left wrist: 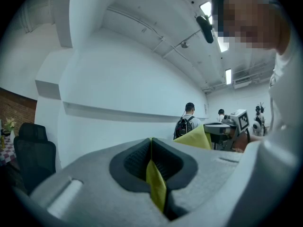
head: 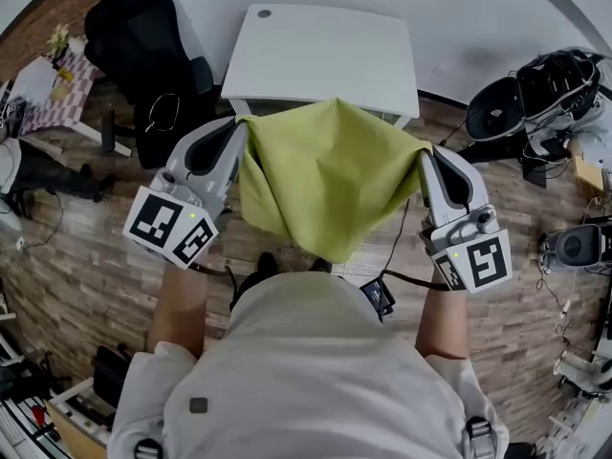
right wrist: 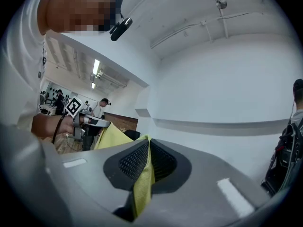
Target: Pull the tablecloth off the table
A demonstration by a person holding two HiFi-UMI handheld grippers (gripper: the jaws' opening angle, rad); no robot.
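The yellow-green tablecloth [head: 325, 175] hangs in the air between my two grippers, clear of the white table [head: 325, 55] that stands bare beyond it. My left gripper [head: 239, 127] is shut on the cloth's left corner, and a yellow strip of tablecloth [left wrist: 155, 183] shows pinched between its dark pads. At the other side my right gripper [head: 423, 153] is shut on the right corner; there too a fold of tablecloth [right wrist: 142, 183] sits between the pads. The cloth sags to a point in front of the person's chest.
A black office chair [head: 153, 55] stands left of the table. Black equipment and cables [head: 545, 94] lie on the wooden floor at the right. A small table with a patterned cloth [head: 53, 89] is at the far left. People stand in the background [left wrist: 185, 124].
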